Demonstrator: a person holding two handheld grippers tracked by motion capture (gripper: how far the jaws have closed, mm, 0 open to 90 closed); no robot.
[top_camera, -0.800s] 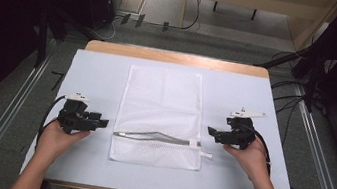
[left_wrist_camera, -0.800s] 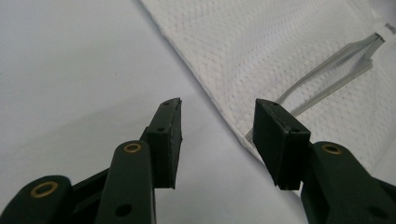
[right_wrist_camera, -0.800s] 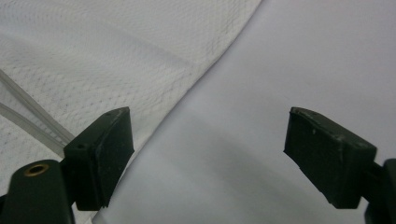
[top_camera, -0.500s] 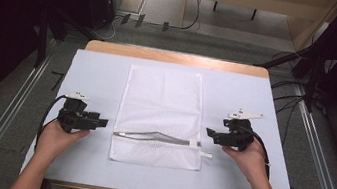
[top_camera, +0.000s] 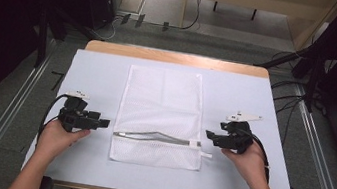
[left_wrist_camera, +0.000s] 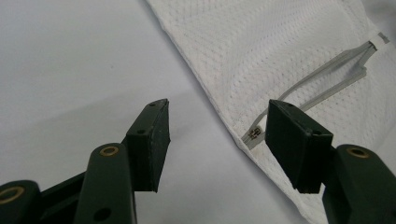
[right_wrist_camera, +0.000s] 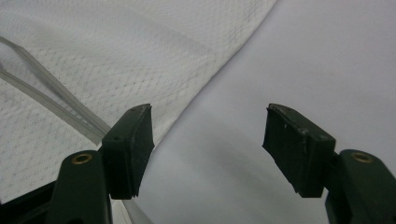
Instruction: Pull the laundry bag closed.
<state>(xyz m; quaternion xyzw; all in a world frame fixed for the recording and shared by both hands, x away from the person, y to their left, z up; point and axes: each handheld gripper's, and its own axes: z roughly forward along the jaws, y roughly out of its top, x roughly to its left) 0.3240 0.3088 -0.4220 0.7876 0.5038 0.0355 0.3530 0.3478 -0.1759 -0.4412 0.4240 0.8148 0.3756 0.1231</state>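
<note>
A white mesh bag [top_camera: 162, 108] lies flat in the middle of the table, its long side running away from me. Its grey zipper [top_camera: 155, 136] runs across near the front end and gapes a little. My left gripper [top_camera: 105, 123] rests just left of the bag at zipper height, open and pointing right. In the left gripper view the open left gripper [left_wrist_camera: 219, 140] frames the bag's edge and the zipper's end [left_wrist_camera: 254, 134]. My right gripper [top_camera: 208, 134] stands open just right of the zipper pull. In the right gripper view the right gripper [right_wrist_camera: 208, 144] is over bare cover beside the bag [right_wrist_camera: 116, 56].
A pale cover [top_camera: 256, 102] spreads over the wooden table [top_camera: 177, 58], with bare room on both sides of the bag. Beyond the table are dark stands, floor rails and cables [top_camera: 116, 21].
The right gripper has edged slightly left toward the bag's zipper end. The left hand and the bag have kept still.
</note>
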